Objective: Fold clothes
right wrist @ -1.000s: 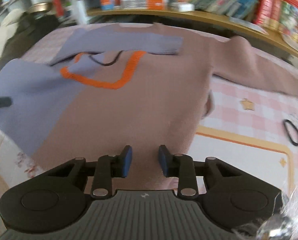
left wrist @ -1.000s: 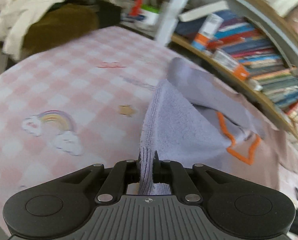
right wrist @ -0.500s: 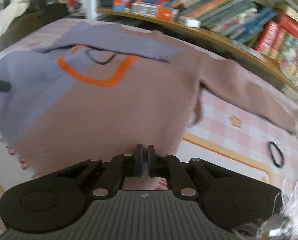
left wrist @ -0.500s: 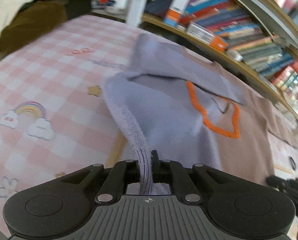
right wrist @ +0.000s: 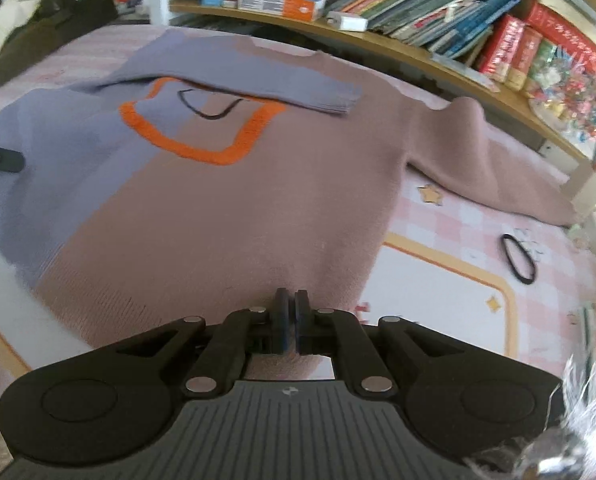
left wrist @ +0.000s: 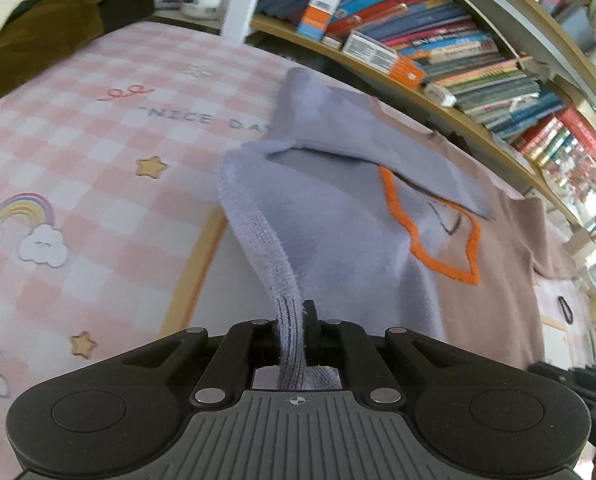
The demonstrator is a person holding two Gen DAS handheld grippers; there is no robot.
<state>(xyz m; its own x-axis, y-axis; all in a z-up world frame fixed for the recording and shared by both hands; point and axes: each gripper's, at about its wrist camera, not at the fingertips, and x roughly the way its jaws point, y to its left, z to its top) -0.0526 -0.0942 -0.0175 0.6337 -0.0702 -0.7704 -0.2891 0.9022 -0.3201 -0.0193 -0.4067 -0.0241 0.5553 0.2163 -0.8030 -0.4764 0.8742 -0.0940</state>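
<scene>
The sweater [right wrist: 226,216] lies front-up and spread on the pink checked tabletop [left wrist: 78,184], its collar toward the bookshelf [right wrist: 378,40]. The lilac sleeve [right wrist: 250,80] is already folded across the chest over the orange outline [right wrist: 202,152]; the brown sleeve [right wrist: 498,168] is stretched out to the side, away from the body, toward the black hair tie [right wrist: 518,258].

What has just changed is on my right: a second ago the right gripper [right wrist: 291,322] hung over the brown hem with its jaws apart; now they are pressed together on that hem, though the pinch itself is hard to see. My left gripper [left wrist: 294,332] keeps its jaws clamped on the lilac ribbed hem corner [left wrist: 286,300], which rises off the tabletop.

With both bottom corners in hand, I judge the next step is lifting the hem toward the collar. The brown sleeve is not yet folded in.
</scene>
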